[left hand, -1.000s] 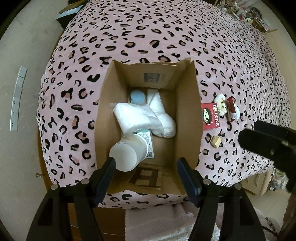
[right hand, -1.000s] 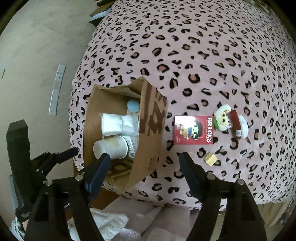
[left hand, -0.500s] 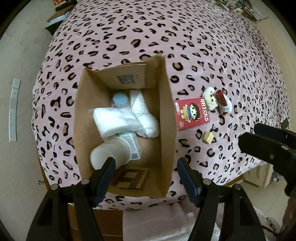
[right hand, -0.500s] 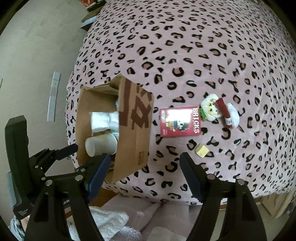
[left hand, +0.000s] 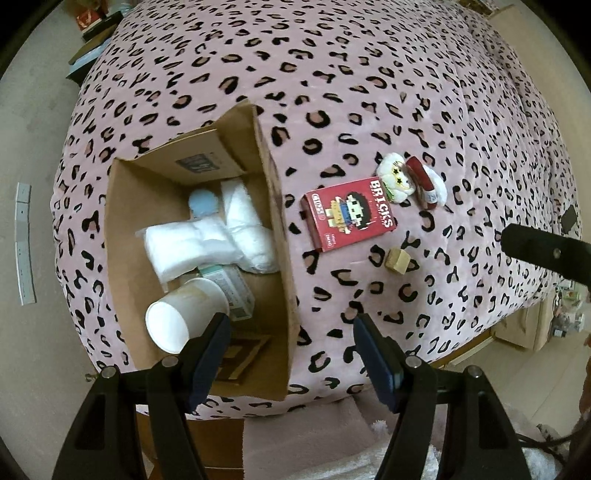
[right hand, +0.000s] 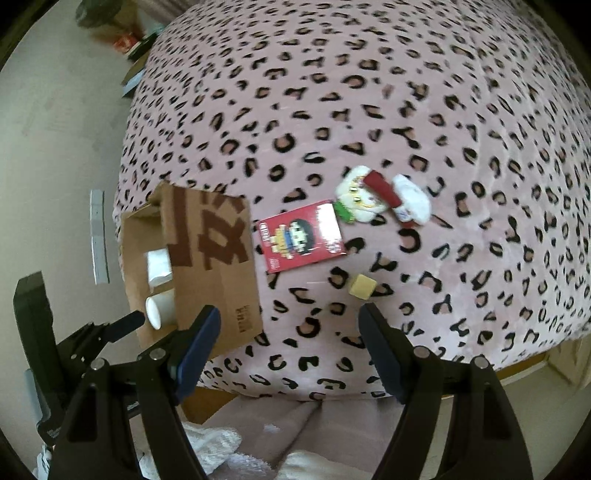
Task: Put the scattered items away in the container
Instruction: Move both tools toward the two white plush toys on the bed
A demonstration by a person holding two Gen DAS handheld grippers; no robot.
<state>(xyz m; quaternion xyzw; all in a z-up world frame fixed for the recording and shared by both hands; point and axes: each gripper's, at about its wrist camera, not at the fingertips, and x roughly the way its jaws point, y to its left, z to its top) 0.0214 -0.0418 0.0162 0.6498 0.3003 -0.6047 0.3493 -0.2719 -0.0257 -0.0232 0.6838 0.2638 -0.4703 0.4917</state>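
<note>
An open cardboard box stands on the leopard-print bed. It holds white packets, a paper cup and a pale blue item. Right of it lie a red BRICKS box, a white and red plush toy and a small tan block. My left gripper is open and empty above the box's near right wall. My right gripper is open and empty, above the bed in front of the red box and block.
The pink leopard blanket covers the bed, whose near edge drops to the floor. Towels lie below the bed edge. Books and clutter sit on the floor at far left.
Both views have shifted right: the cardboard box now lies further left and the red box, toy and block sit closer to centre. Both grippers stay open.
</note>
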